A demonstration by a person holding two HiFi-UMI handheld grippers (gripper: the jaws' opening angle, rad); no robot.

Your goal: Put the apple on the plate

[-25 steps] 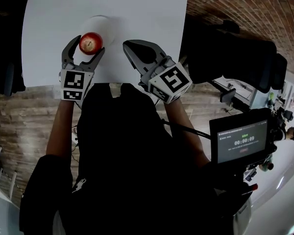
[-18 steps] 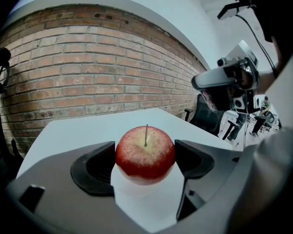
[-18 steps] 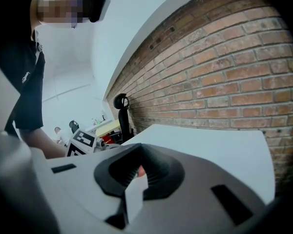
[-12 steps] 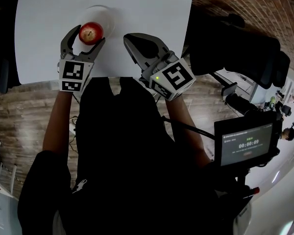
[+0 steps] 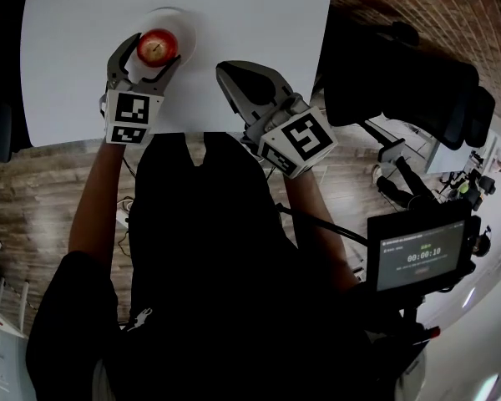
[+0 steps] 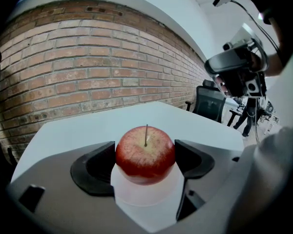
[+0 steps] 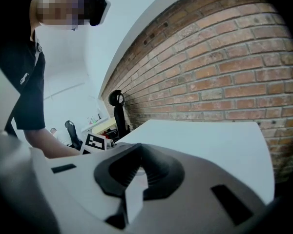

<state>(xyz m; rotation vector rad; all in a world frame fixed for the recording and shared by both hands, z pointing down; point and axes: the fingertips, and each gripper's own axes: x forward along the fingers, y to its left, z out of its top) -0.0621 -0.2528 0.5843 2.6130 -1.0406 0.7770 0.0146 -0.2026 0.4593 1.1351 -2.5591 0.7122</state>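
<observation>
A red apple with its stem up is clamped between the jaws of my left gripper, just above a small white plate on the white table. In the left gripper view the apple fills the gap between the dark pads, with the plate right beneath it. My right gripper hovers over the table to the right of the plate, jaws closed together and holding nothing. In the right gripper view the right gripper's pads meet.
The white table ends at its near edge just behind both grippers. Wooden floor lies below. A black office chair stands to the right, and a brick wall runs beyond the table. A screen on a stand sits lower right.
My left gripper has carried the apple forward, from the plate's near rim to over the plate. The right gripper has stayed almost in place.
</observation>
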